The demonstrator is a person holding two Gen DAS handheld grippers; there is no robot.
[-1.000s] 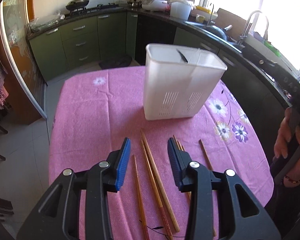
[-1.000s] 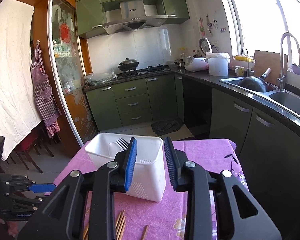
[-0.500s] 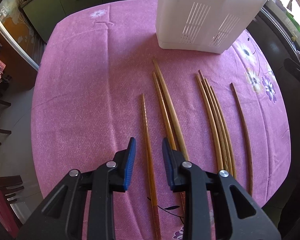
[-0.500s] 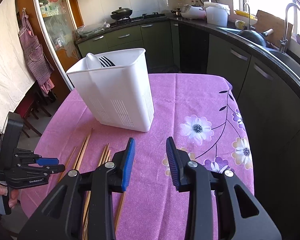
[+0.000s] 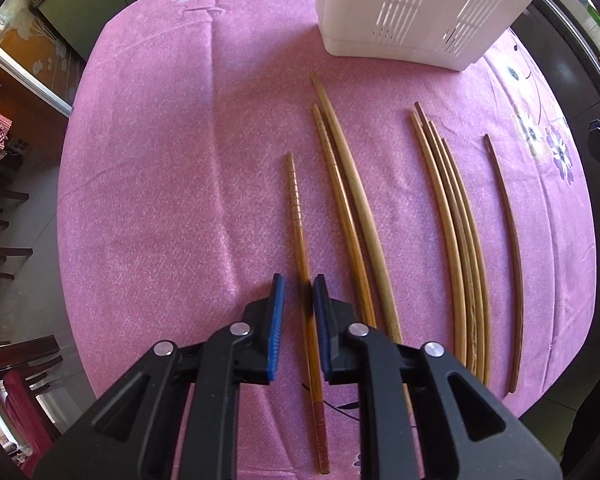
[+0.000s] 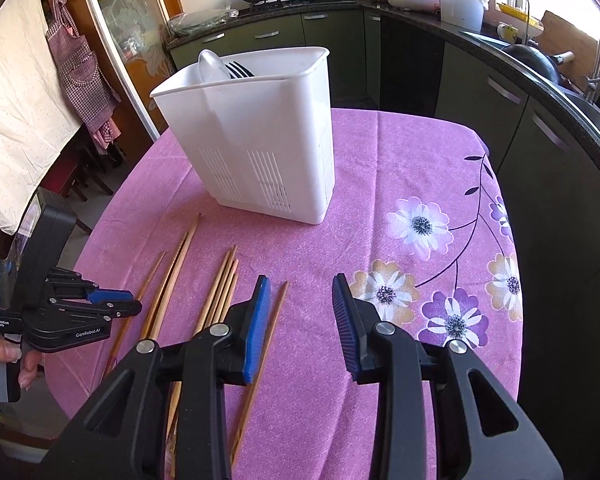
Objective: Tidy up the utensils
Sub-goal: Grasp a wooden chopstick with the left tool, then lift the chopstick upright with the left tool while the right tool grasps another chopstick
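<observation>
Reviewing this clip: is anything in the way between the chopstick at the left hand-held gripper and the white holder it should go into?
Nothing visible. The ridged chopstick lies between the jaws of the left hand-held gripper, which have just been closing. Only bare pink tablecloth separates it from the white utensil holder. The other chopsticks lie beside it.

Worktop (image 5: pixel 148 184) rounded, covered edge to edge by a pink cloth (image 6: pixel 380 184) with a flower print on its right side. White slotted utensil holder (image 6: pixel 260 152) stands upright on the cloth, ahead of both hand-held grippers. Chopsticks lie flat, roughly parallel, tips toward the holder. Ridged brown chopstick (image 5: pixel 296 216) runs between the pads of the left hand-held gripper (image 5: pixel 298 296). Just right of it, a pair (image 5: pixel 348 200) touching along their length. Further right, a bundle of four pale sticks (image 5: pixel 456 232) packed together. Rightmost, a single dark chopstick (image 5: pixel 510 232), apart from the bundle.
</observation>
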